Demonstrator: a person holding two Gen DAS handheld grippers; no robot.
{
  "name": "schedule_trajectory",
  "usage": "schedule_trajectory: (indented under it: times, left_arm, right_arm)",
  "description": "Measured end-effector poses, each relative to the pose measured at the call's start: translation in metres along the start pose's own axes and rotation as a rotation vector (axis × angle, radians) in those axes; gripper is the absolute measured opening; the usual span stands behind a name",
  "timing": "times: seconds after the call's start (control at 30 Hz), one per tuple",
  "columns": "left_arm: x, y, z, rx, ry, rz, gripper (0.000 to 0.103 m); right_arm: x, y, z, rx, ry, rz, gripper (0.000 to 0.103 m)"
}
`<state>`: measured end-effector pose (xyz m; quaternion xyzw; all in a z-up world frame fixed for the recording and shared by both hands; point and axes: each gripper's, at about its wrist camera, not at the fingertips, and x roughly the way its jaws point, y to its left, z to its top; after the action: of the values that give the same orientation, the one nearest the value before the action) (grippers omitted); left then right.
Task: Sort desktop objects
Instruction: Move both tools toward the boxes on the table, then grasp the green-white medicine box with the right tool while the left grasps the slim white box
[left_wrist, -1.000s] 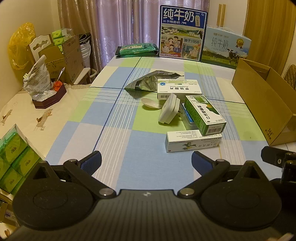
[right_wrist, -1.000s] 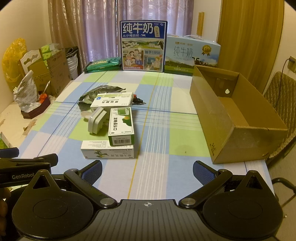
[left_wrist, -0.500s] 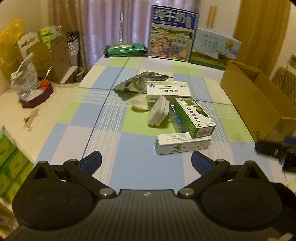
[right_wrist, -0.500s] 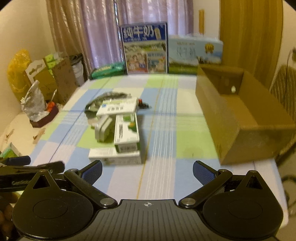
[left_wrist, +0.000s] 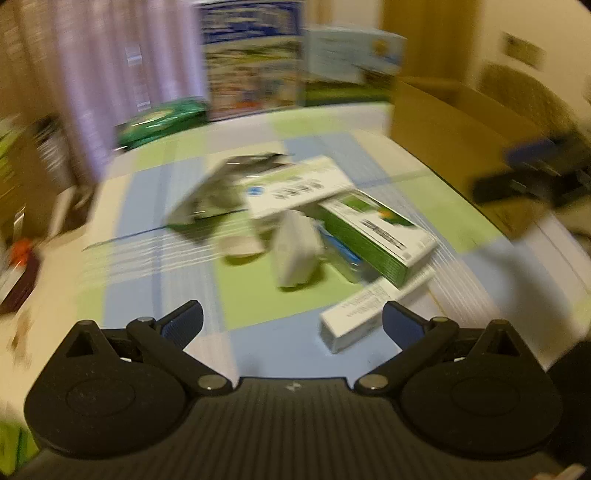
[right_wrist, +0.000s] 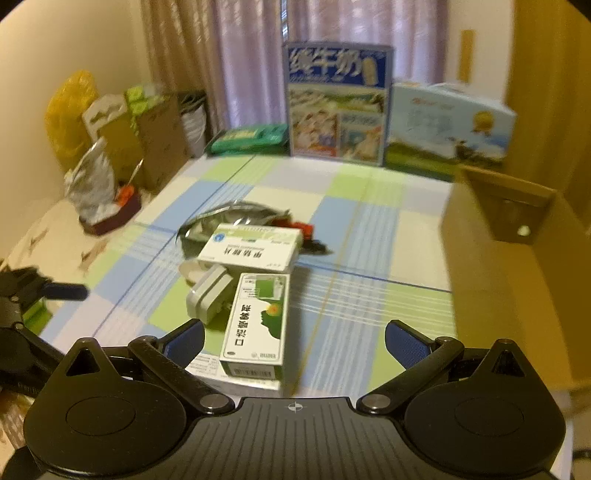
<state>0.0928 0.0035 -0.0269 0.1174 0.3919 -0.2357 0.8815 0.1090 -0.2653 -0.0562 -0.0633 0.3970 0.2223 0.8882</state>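
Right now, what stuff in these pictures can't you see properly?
- Left wrist view: everything is motion-blurred, so the print on the green box is unreadable.
- Right wrist view: the long white box is mostly hidden under the green box and behind the right gripper.
- Right wrist view: the cardboard box floor is hidden by its near wall.
- Right wrist view: the left gripper is cut off at the edge.
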Motion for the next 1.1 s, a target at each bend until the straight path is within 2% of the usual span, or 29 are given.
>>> schedule_trajectory:
  times: [0.07,0.13,0.2,0.27,0.4,0.43,0.47,0.53,0.77,0.83,0.87,0.93,1.0,1.1]
  left_arm:
    - [0.01,-0.002,-0.004,0.081,-0.025,-0.036,0.1]
    - [0.022,-0.005,-0.007,0.14,-0.018,-0.046,0.093]
    - [0.032,-0.004,-0.008,0.164,-0.009,-0.063,0.089]
    - [0.041,-0.003,-0.008,0.176,-0.002,-0.089,0.087]
    - [0.053,-0.006,-0.005,0.194,-0.001,-0.129,0.086]
    - [0.055,-0.007,-0.004,0.2,0.002,-0.137,0.085]
    - [0.058,-0.009,-0.002,0.213,0.006,-0.144,0.083]
    - [0.063,-0.014,0.0,0.243,0.015,-0.149,0.073]
    - [0.081,-0.035,0.005,0.382,0.067,-0.174,0.058]
    - [0.086,-0.037,0.005,0.394,0.085,-0.188,0.045]
    - [0.087,-0.039,0.005,0.401,0.092,-0.192,0.043]
    - [0.086,-0.043,0.005,0.412,0.103,-0.2,0.032]
    - [0.081,-0.045,0.006,0.402,0.126,-0.259,0.025]
    - [0.076,-0.052,0.005,0.432,0.135,-0.264,0.025]
  right_arm:
    - [0.017,-0.001,0.0,-0.018,0.04,0.019,0.101]
    - [0.035,0.003,0.0,-0.051,0.077,0.03,0.101]
    - [0.052,0.005,0.0,-0.073,0.103,0.045,0.097]
    - [0.068,0.007,0.0,-0.086,0.139,0.055,0.085]
    - [0.092,0.008,0.0,-0.109,0.185,0.064,0.08]
    - [0.095,0.006,0.0,-0.106,0.193,0.069,0.069]
    - [0.097,0.004,0.0,-0.097,0.197,0.074,0.053]
    - [0.093,-0.001,-0.001,-0.088,0.191,0.069,0.053]
    - [0.056,-0.027,-0.023,-0.08,0.166,0.009,0.053]
    - [0.048,-0.039,-0.034,-0.072,0.171,-0.025,0.053]
    - [0.046,-0.044,-0.039,-0.064,0.18,-0.036,0.053]
    - [0.042,-0.055,-0.05,-0.042,0.198,-0.042,0.053]
    - [0.04,-0.059,-0.059,-0.036,0.213,-0.043,0.053]
    - [0.042,-0.066,-0.071,-0.036,0.233,-0.036,0.053]
